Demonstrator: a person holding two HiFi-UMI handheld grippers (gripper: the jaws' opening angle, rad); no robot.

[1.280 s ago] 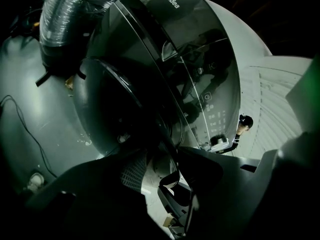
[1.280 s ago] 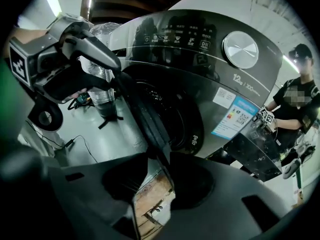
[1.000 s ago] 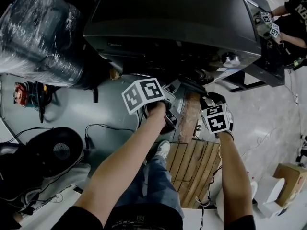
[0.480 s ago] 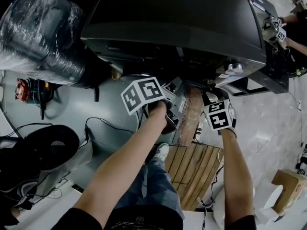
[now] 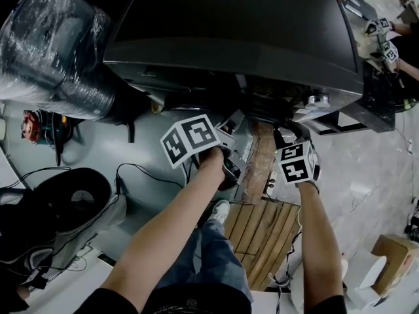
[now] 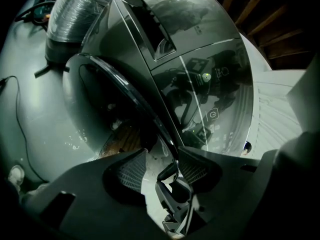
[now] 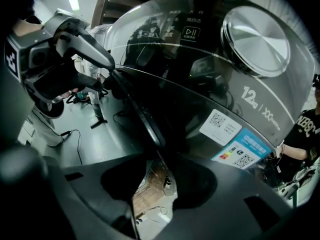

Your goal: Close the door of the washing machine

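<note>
The left gripper (image 6: 162, 165) is held with its ribbed pads (image 6: 131, 170) apart. The chromed rim (image 6: 131, 98) of the door (image 6: 97, 109) is straddled by them and lies close to the pad on the machine's side. A gap is left at the other pad, so the edge is cradled rather than clamped. The right gripper (image 7: 160, 179) is being opened at this moment. The same door edge runs down between its jaws, and no pad is seen pressing on it.

Compared with a second ago, both marker cubes in the head view are found tucked closer beneath the overhanging front of the washing machine (image 5: 229, 38). From this it is judged that the door has been swung part of the way home. It is still ajar, since a dark wedge is left between it and the front panel (image 6: 205, 79) just beyond the left jaws. With the right hold being given up, the last stretch would probably have to be made by pushing on the rim until the latch catches.

Further out, the control knob (image 7: 255, 34) is seen above and to the right of the right jaws, and the energy stickers (image 7: 242, 154) are beside them. A wooden pallet (image 5: 262, 224) lies behind both grippers, toward the person.
</note>
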